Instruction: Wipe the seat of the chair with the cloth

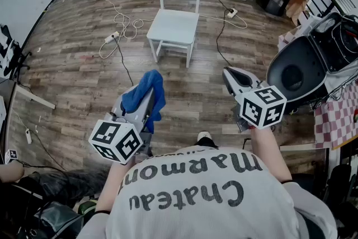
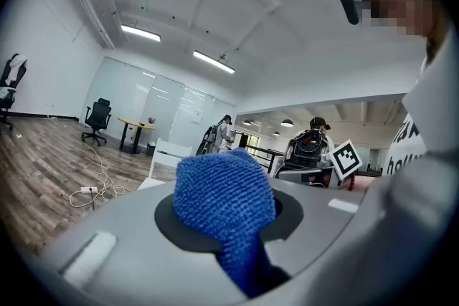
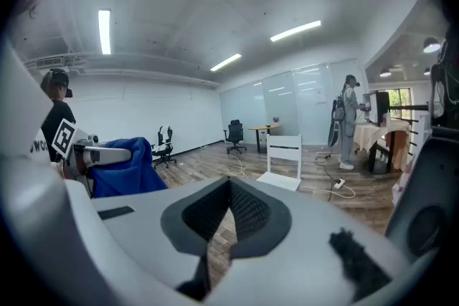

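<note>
Cloth (image 2: 224, 203) clamped in left gripper (image 1: 149, 100) hides its jaw tips; right gripper (image 1: 230, 76) closed, empty.

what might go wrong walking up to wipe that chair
Cables loop across the floor near the chair: a trip hazard on the approach. The cloth sits bunched in the left hand-held gripper, so it may slip out mid-wipe. The chair looks light and may slide.
</note>
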Action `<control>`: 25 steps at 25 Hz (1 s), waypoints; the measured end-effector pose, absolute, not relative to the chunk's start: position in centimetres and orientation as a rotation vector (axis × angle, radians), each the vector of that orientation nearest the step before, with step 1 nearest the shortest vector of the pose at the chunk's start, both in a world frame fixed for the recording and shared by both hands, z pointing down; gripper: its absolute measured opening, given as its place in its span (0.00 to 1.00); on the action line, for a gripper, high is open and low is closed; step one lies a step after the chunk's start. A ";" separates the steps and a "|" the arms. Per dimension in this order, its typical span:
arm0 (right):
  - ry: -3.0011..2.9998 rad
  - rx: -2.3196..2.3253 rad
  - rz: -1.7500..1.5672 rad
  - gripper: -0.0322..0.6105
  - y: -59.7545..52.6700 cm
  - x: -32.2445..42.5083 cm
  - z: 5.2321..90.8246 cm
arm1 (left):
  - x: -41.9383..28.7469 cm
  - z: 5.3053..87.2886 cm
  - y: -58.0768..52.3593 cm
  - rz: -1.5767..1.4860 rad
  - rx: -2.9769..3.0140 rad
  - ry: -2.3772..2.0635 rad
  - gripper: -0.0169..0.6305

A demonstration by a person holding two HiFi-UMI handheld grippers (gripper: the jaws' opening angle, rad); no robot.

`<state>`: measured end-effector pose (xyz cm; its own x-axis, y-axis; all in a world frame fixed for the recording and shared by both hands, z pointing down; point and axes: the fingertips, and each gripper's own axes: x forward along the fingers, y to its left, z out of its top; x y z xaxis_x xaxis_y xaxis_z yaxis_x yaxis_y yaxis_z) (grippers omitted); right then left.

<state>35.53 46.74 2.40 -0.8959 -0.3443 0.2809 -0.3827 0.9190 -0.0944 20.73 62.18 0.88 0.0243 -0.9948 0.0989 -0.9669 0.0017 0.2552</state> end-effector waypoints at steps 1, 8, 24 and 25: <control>-2.822 0.544 0.216 0.07 46.7 35.6 2.4 | 20.8 1.0 62.2 -0.162 2.049 -2.027 0.17; -2.825 0.548 0.227 0.07 46.8 35.8 2.8 | 20.5 1.2 62.8 -0.155 2.036 -2.043 0.17; -2.760 0.557 0.271 0.07 38.9 29.6 6.0 | 13.7 3.2 56.7 -0.128 1.962 -2.056 0.17; -2.759 0.554 0.274 0.07 38.0 28.8 6.1 | 12.8 3.2 55.9 -0.129 1.954 -2.061 0.17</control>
<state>28.84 38.01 6.05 -0.8763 -0.3431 0.3383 -0.4030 0.9068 -0.1241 12.80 55.91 3.17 -0.0317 -0.9878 0.1521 -0.9611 0.0719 0.2667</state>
